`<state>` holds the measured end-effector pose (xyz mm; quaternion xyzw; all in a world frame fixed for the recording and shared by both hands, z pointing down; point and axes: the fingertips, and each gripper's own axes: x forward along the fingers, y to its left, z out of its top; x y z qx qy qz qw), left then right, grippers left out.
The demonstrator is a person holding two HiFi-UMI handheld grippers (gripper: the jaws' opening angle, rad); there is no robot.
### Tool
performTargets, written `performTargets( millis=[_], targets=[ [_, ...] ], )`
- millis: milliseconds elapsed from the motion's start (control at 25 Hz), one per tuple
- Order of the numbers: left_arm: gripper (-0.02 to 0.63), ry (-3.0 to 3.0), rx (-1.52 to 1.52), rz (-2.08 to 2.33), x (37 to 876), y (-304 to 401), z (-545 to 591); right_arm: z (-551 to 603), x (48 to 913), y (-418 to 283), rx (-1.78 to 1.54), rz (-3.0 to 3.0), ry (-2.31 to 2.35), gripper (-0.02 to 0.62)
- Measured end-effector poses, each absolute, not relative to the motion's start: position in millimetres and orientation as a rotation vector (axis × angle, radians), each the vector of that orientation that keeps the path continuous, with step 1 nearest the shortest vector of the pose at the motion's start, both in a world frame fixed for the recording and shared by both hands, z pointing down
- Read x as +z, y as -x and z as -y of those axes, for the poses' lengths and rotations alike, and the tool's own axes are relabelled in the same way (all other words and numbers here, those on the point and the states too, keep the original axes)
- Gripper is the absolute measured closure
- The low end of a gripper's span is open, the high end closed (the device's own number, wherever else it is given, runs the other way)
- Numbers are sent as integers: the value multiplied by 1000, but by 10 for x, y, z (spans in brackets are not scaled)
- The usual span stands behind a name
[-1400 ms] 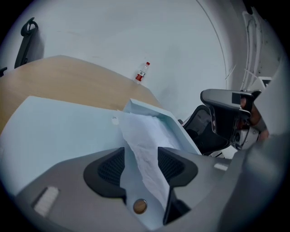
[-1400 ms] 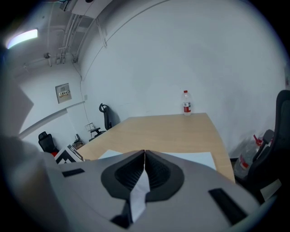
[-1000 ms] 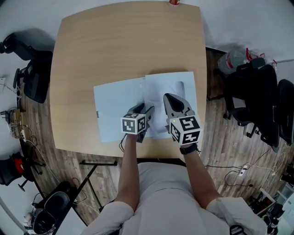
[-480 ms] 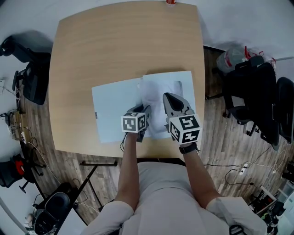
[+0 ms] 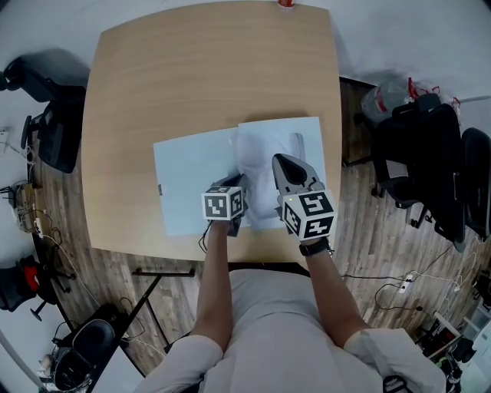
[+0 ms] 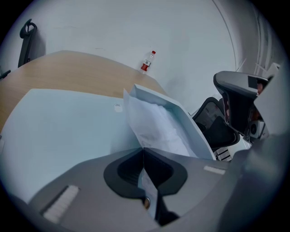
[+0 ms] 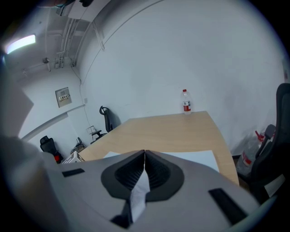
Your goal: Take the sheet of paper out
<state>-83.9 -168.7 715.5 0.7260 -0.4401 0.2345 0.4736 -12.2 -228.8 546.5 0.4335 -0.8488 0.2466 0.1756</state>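
A pale blue folder (image 5: 192, 180) lies open near the front edge of the wooden table (image 5: 192, 77). A crumpled white sheet of paper (image 5: 257, 165) sits inside it. My left gripper (image 5: 241, 184) is shut on the sheet's near edge, and a thin strip of paper (image 6: 149, 181) shows between its jaws (image 6: 144, 149). The folder's right cover (image 6: 176, 111) stands raised beside the sheet. My right gripper (image 5: 281, 163) is shut on a thin white edge (image 7: 138, 192), which looks like that cover's near edge. Its closed tips (image 7: 144, 152) point across the table.
A small bottle (image 5: 290, 3) with a red label stands at the table's far edge. Black office chairs stand on the left (image 5: 54, 130) and on the right (image 5: 430, 169). Cables and gear lie on the wooden floor (image 5: 383, 246).
The left gripper's jaws have closed on the near edge of the paper. Both hands have stayed where they were.
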Motion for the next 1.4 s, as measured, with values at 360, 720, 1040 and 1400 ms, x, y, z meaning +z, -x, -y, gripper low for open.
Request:
performTargets(
  millis=[360, 720, 1040, 1400],
  targets=[
    [595, -1746, 556, 1135, 7110, 986, 1672, 2261, 5388, 155, 685, 2427, -1219, 583],
    [595, -1735, 555, 1186, 7065, 1163, 1610, 2188, 5325, 260, 674, 2460, -1199, 583],
    [595, -1722, 541, 1245, 6971, 1357, 1558, 2122, 5260, 330, 656, 2480, -1179, 583],
    [595, -1709, 521, 1307, 6884, 1653, 1510, 2049, 5185, 461, 623, 2494, -1145, 583]
  ],
)
